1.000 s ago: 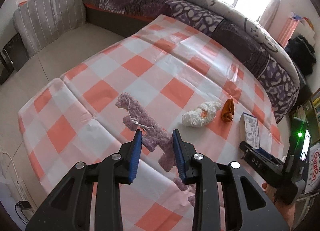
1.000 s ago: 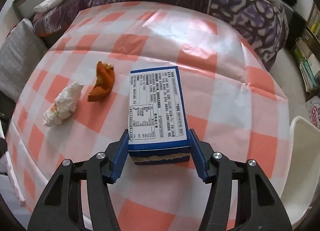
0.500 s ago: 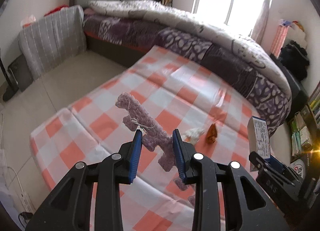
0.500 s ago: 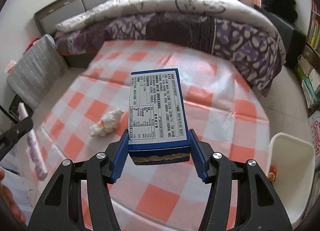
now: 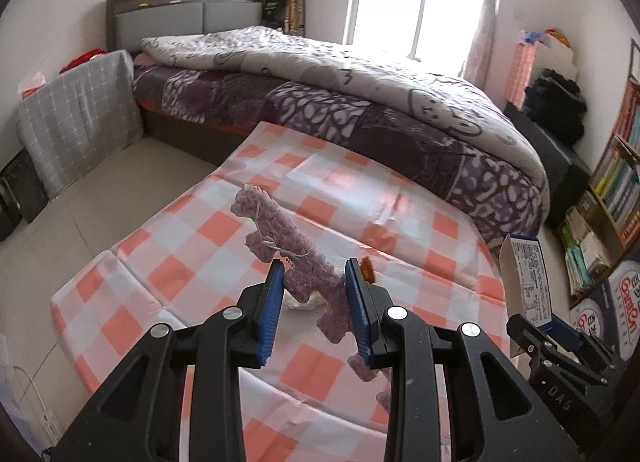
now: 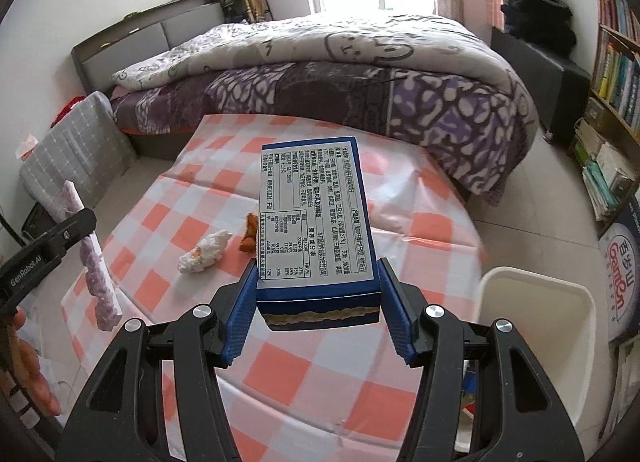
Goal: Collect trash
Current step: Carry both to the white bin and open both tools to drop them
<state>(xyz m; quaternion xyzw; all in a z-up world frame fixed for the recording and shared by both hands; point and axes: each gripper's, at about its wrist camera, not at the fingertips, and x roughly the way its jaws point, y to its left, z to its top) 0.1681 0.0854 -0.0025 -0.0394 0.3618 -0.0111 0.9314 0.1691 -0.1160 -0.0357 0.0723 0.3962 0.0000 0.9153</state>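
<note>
My left gripper [image 5: 314, 286] is shut on a long jagged strip of pale purple foam [image 5: 280, 234], held up in the air over the checked table [image 5: 192, 262]; the same foam strip [image 6: 94, 262] hangs at the left of the right wrist view. My right gripper [image 6: 318, 294] is shut on a blue box with a white printed label [image 6: 316, 217], also lifted off the table; that box [image 5: 528, 282] shows at the right of the left wrist view. On the table lie a crumpled white tissue [image 6: 204, 252] and a piece of orange peel [image 6: 250, 232].
A white bin [image 6: 536, 326] stands on the floor right of the table. A bed with a purple patterned quilt [image 6: 360, 73] runs behind the table. Bookshelves [image 6: 612, 101] line the right wall. A grey cushion [image 5: 76, 117] leans at the left.
Both grippers have risen from the table with the foam strip and the box still in them, so the table looks farther away and the bed, window and bin have come into view.
</note>
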